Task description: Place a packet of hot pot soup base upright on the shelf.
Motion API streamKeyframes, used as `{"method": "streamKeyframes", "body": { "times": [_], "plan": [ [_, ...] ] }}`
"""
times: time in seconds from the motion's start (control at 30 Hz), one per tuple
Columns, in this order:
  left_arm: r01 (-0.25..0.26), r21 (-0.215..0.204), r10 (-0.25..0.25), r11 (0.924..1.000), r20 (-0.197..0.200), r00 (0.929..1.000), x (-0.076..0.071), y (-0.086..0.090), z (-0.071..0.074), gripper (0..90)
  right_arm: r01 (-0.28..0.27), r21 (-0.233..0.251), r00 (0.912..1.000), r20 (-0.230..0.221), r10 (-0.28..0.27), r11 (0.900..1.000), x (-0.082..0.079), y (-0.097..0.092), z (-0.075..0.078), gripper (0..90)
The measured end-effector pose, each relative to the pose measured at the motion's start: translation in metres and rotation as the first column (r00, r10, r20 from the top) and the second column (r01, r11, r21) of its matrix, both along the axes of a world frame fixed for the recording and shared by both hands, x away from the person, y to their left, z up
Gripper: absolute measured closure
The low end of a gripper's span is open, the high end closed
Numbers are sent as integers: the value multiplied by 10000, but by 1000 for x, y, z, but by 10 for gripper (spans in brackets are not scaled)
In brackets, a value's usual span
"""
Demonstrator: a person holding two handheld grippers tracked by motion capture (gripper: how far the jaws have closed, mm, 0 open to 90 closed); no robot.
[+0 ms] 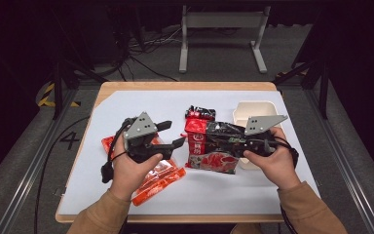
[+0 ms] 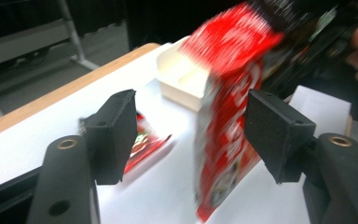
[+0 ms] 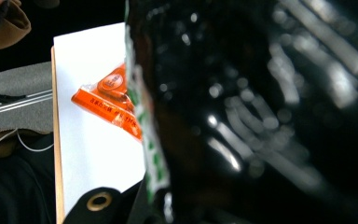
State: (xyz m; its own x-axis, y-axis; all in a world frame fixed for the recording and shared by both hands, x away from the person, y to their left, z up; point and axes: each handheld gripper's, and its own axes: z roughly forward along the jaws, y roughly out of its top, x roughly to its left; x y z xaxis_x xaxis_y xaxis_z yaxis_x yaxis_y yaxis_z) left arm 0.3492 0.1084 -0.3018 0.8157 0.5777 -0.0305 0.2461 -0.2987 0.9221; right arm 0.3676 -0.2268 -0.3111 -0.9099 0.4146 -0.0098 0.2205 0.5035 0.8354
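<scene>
A large snack bag (image 1: 209, 146), red and black with a glossy surface, is held up off the white mat (image 1: 126, 105) at the table's middle. My right gripper (image 1: 234, 141) is shut on its right end; in the right gripper view the shiny black bag (image 3: 261, 116) sits right against the lens. My left gripper (image 1: 175, 132) stands just left of the bag with its jaws open. In the left gripper view the blurred red bag (image 2: 233, 93) stands ahead between the two pads (image 2: 116, 130), which do not press on it.
An orange packet (image 1: 158, 180) lies under my left hand, near the front edge, and is also seen in the right gripper view as the orange packet (image 3: 112, 100). A small red-and-black packet (image 1: 199, 113) lies behind the bag. A white container (image 1: 255, 109) sits at the back right.
</scene>
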Motion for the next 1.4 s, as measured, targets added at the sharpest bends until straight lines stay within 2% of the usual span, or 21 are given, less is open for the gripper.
{"method": "streamKeyframes", "body": {
  "times": [0.07,0.3,0.4,0.47,0.53,0.57,0.73,0.9,1.1,1.37,1.4],
  "plan": [
    [-179,49,180,9998,-150,9997,0,7,-4,339,34,9,10000,22,-34,10000,2,-1,3,847],
    [-260,454,279,9986,-421,9987,3,21,-17,299,194,47,9998,64,-194,9998,12,-9,14,848],
    [-280,533,313,9982,-637,9975,4,27,-26,287,250,117,9996,145,-252,9996,17,-14,22,847],
    [-91,586,141,9982,-866,9961,4,28,-31,261,294,74,9992,261,-296,9995,19,-17,27,847],
    [-68,687,128,9976,-871,9961,4,29,-35,255,336,61,9990,287,-338,9994,20,-18,29,847],
    [-121,748,192,9971,-944,9954,4,30,-39,229,395,-26,9983,431,-394,9992,23,-21,35,847],
    [-250,820,328,9963,-941,9950,4,34,-45,211,468,-45,9974,547,-464,9989,27,-27,43,847],
    [-375,1152,471,9926,-818,9955,3,39,-48,189,667,-60,9956,656,-662,9978,34,-35,52,847],
    [-528,1406,678,9887,-1043,9922,3,47,-58,173,869,-51,9930,807,-862,9962,45,-48,59,847],
    [-731,1453,945,9867,-1459,9848,2,60,-72,149,885,-116,9904,1073,-867,9960,63,-63,65,847],
    [-804,1417,998,9866,-1359,9857,2,63,-73,144,904,-111,9902,1078,-887,9958,64,-65,66,847]
  ]
}}
